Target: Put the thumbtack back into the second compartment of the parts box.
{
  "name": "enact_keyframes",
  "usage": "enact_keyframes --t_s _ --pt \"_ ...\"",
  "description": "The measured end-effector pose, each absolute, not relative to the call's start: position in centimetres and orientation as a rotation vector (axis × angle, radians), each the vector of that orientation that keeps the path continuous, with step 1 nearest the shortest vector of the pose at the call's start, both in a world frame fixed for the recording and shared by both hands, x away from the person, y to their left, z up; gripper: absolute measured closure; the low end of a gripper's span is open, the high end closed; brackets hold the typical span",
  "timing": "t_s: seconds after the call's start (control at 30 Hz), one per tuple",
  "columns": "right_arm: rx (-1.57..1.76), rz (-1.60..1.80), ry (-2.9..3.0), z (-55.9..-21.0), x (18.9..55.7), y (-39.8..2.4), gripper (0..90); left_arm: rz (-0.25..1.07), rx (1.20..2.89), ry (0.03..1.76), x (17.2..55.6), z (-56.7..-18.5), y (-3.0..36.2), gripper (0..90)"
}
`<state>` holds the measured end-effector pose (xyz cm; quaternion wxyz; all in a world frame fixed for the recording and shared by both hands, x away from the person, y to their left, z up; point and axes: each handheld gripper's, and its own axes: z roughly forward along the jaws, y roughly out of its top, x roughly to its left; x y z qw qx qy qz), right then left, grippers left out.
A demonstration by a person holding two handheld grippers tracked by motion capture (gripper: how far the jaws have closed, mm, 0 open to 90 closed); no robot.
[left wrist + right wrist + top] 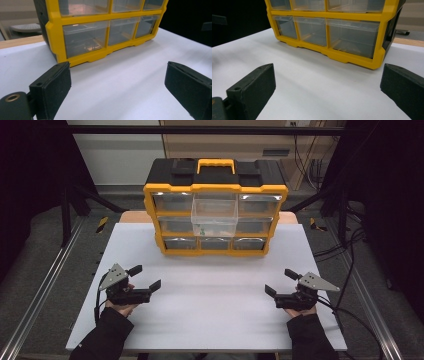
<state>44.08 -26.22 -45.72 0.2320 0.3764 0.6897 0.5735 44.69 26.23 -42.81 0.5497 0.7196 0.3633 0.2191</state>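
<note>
Standing at the far middle of the table (215, 290), well apart from both grippers: cabinet (150, 215), yellow frame, black top, three rows of clear drawers. Has one drawer (215, 212) of the middle column pulled out toward the person (from the top or the middle row, hard to say from the high view).

Looks stiff and fairly light as hard plastic goes, though bulky for one gripper; probably best lifted by the yellow handle (216, 166) on top. Judging by the gloss, slick under the pads, and thin enough in the drawer walls to crack under a hard squeeze. Best held, for the drawer, across its front lip or its side walls, then pushed or drawn straight along its slot to avoid jamming.

Resting low at the near edge: left gripper (146, 277) and right gripper (280, 281), each with jaws spread wide and nothing between them, only bare table, as seen along the left gripper (117, 82) and the right gripper (328, 82).

Hard to make out: a small greenish speck (205, 227) inside the drawer, too small to identify. Shows glare and reflections on the other drawer fronts, so contents unreadable. Cut off in both gripper views: upper rows and the handle.
</note>
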Motion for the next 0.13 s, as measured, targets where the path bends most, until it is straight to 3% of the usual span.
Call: enact_keyframes --t_s 0.13 --pt "1.033 1.576 1.899 -45.73 44.11 -26.22 0.4 0.519 1.693 0.867 44.45 -43.33 26.52 6.0"
